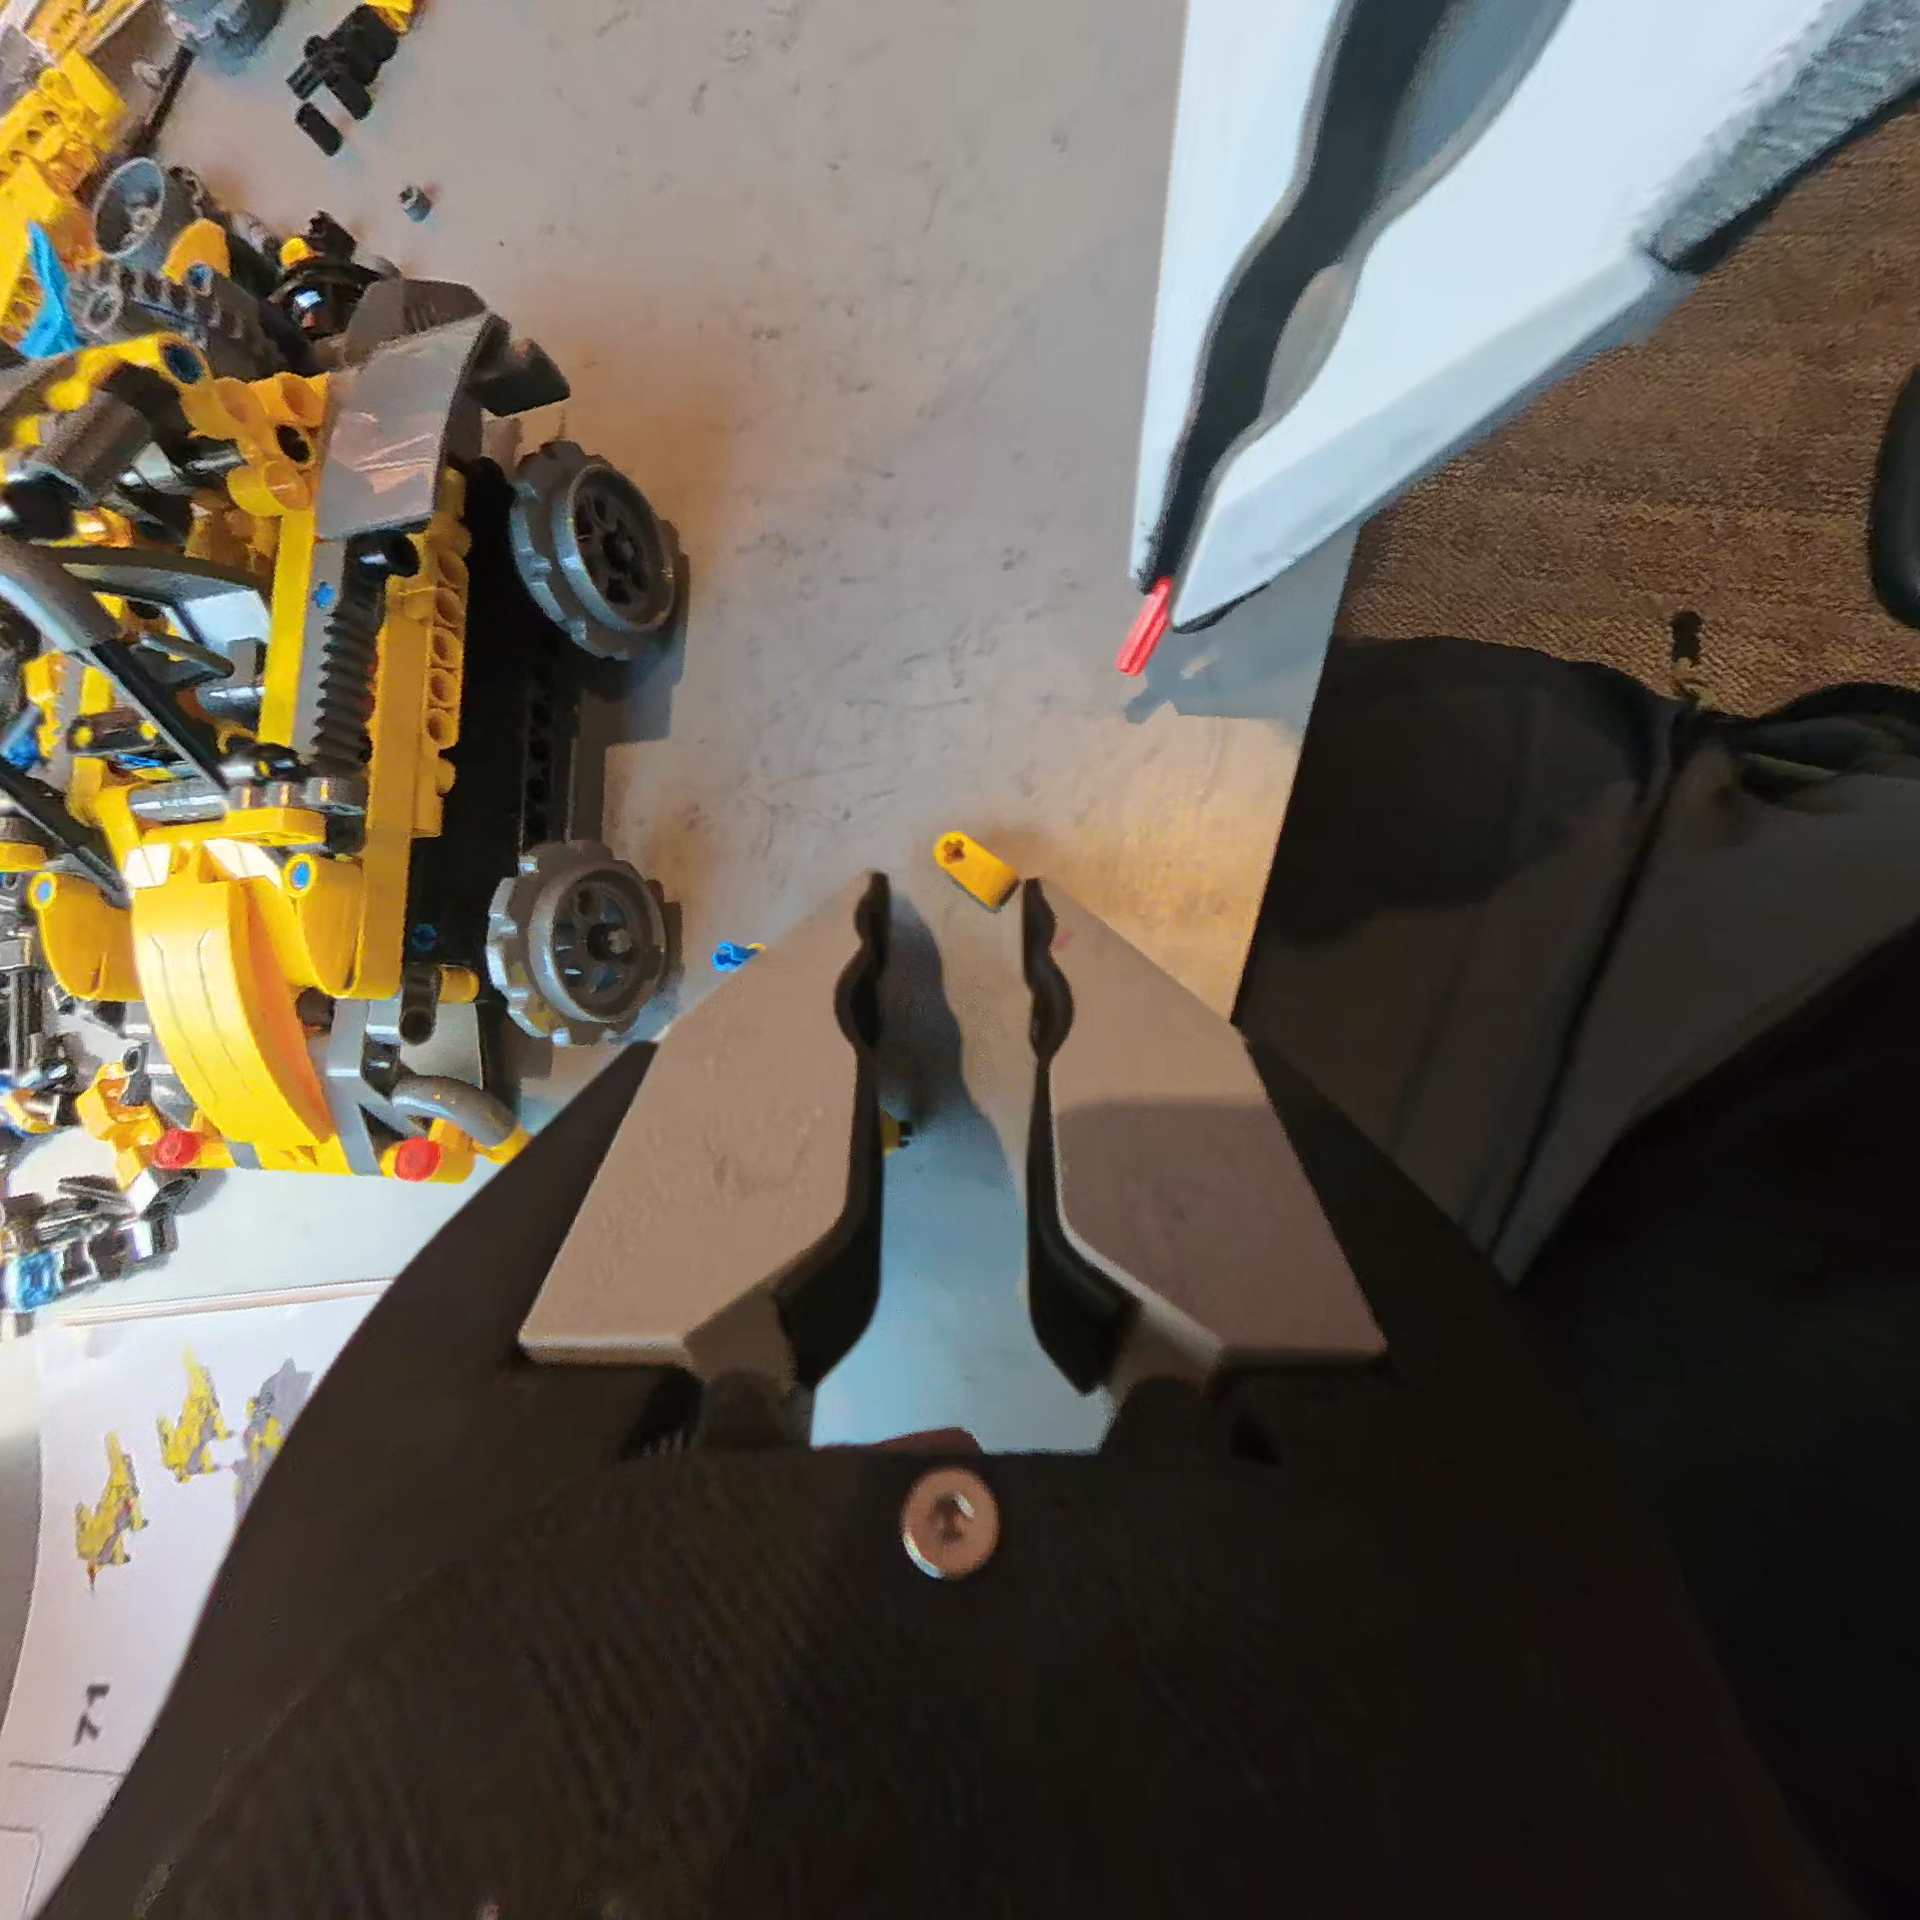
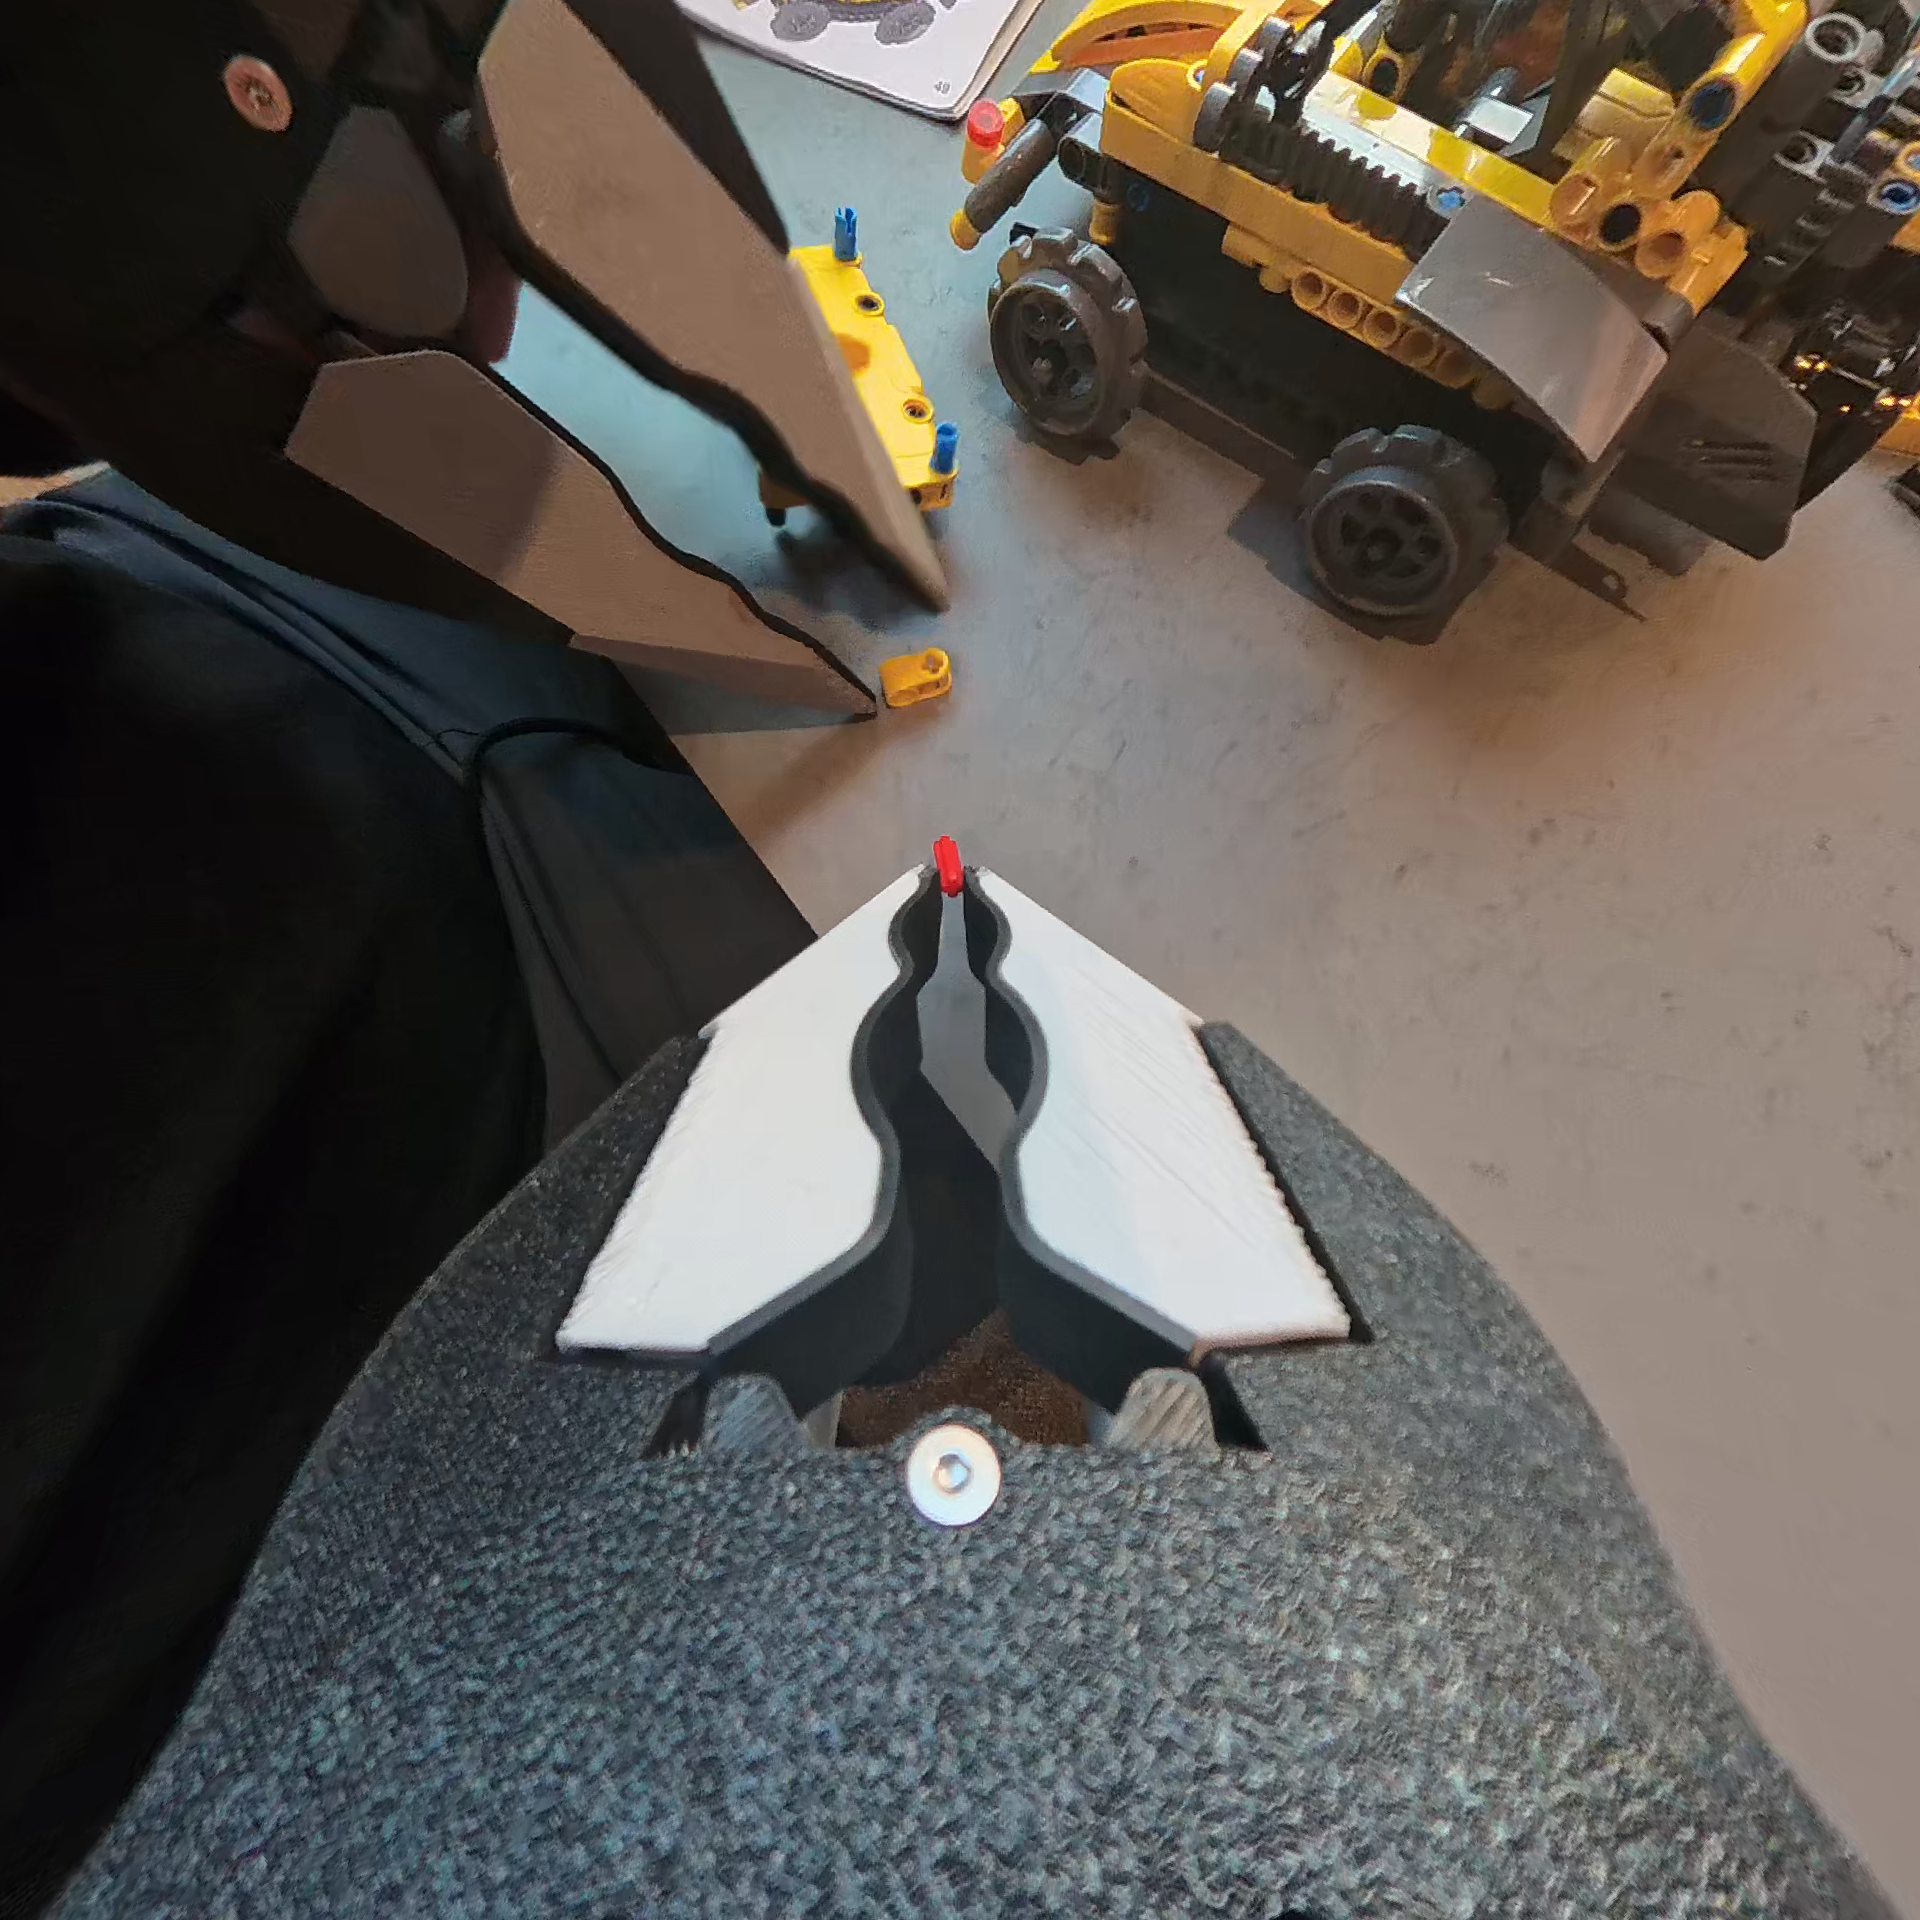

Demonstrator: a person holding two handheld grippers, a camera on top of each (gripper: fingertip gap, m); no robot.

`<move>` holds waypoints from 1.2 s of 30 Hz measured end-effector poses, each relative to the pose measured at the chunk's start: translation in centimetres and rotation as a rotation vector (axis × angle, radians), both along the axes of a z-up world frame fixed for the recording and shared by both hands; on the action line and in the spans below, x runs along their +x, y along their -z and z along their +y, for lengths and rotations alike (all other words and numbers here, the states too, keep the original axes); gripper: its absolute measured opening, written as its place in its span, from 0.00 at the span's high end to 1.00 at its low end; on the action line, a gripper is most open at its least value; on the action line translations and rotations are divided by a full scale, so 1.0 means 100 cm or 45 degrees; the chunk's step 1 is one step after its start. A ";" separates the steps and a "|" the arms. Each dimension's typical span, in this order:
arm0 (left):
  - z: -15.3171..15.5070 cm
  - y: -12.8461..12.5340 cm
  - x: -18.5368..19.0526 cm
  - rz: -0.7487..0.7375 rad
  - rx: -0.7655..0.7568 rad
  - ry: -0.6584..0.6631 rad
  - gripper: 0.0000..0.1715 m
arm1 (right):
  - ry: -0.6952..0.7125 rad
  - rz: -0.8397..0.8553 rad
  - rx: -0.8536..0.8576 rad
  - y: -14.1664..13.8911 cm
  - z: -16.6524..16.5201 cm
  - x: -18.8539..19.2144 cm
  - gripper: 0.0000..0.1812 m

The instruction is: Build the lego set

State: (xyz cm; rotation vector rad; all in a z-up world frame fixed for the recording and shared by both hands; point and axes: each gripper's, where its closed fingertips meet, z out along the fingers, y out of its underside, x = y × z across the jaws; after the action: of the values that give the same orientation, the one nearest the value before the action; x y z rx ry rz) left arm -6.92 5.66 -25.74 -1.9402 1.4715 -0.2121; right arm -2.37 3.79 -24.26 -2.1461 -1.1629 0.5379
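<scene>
R tool (image 2: pixel 948 878) pinches red pin (image 2: pixel 945 862) at tips; L tool (image 1: pixel 954 904) narrowly open, empty, near yellow connector (image 1: pixel 975 865).

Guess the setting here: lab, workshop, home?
Likely a desk or hobby table indoors, not a workshop. A half-built yellow brick vehicle sits on a grey tabletop beside an instruction booklet, with loose pieces such as a small yellow connector. Brown carpet lies below.

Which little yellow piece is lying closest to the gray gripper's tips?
The small yellow connector with a round hole, loose on the table right at the left gripper tips. The long yellow beam with blue pins sits behind its finger.
</scene>
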 end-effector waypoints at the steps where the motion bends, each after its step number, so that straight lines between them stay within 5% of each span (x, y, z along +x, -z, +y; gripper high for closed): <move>1: 0.001 -0.001 0.001 -0.002 0.001 -0.009 0.86 | 0.000 -0.005 0.003 0.000 0.000 0.000 0.98; 5: -0.004 0.001 0.010 -0.071 -0.096 -0.005 0.87 | 0.003 -0.007 0.002 0.001 -0.001 0.001 0.98; 8: -0.006 0.003 0.012 -0.081 -0.112 0.003 0.97 | 0.001 -0.007 0.005 0.000 -0.001 0.001 0.98; 19: -0.036 0.002 -0.005 -0.041 -0.013 0.149 0.98 | -0.099 0.014 0.002 0.000 -0.011 -0.015 0.98; 36: -0.038 -0.009 -0.023 -0.129 -0.002 0.208 0.89 | -0.317 0.087 0.119 -0.018 -0.025 -0.047 0.98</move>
State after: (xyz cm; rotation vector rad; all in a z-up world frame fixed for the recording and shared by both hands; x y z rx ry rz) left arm -9.23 1.85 -24.79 -1.7842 1.5627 -0.3797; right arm -7.07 1.30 -22.48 -1.9014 -1.3979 0.6469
